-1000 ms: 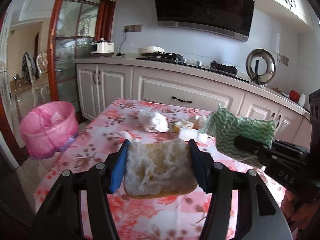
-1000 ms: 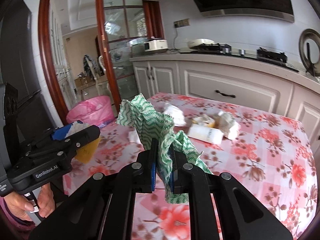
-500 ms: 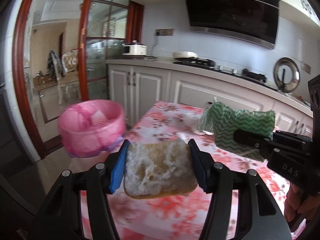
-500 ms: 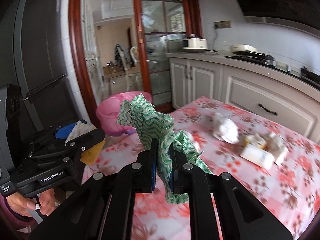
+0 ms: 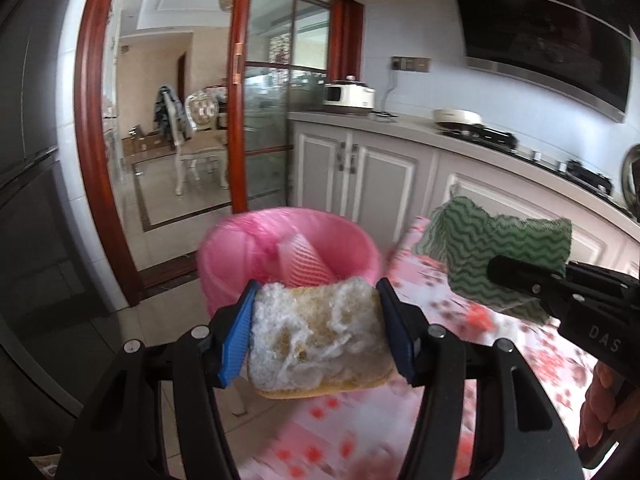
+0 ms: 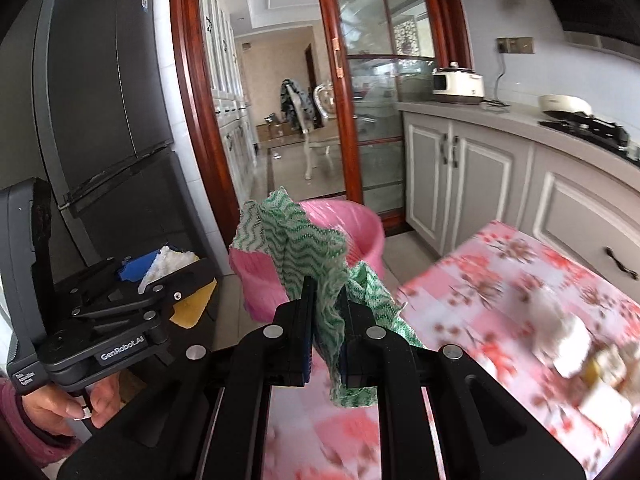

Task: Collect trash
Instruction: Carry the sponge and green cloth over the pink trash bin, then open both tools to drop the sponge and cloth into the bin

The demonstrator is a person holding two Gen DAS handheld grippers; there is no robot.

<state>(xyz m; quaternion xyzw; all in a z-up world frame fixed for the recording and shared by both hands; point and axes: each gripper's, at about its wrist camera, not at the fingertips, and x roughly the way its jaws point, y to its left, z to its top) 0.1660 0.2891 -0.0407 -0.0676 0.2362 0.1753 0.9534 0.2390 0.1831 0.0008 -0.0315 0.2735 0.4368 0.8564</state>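
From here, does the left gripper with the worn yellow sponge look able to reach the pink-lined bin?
Probably yes: the pink-lined bin stands open just beyond the left gripper and its sponge, nothing between.

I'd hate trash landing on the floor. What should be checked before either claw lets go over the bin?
1. Left claw clamped on the sponge: ok.
2. Right claw clamped on the green cloth: ok.
3. Pink bin open, with room inside: ok.
4. Sponge directly above the bin mouth: cannot tell; it appears nearer than the bin.
5. Cloth above the bin mouth: cannot tell.
6. More trash left on the table: ok, visible but blurred.
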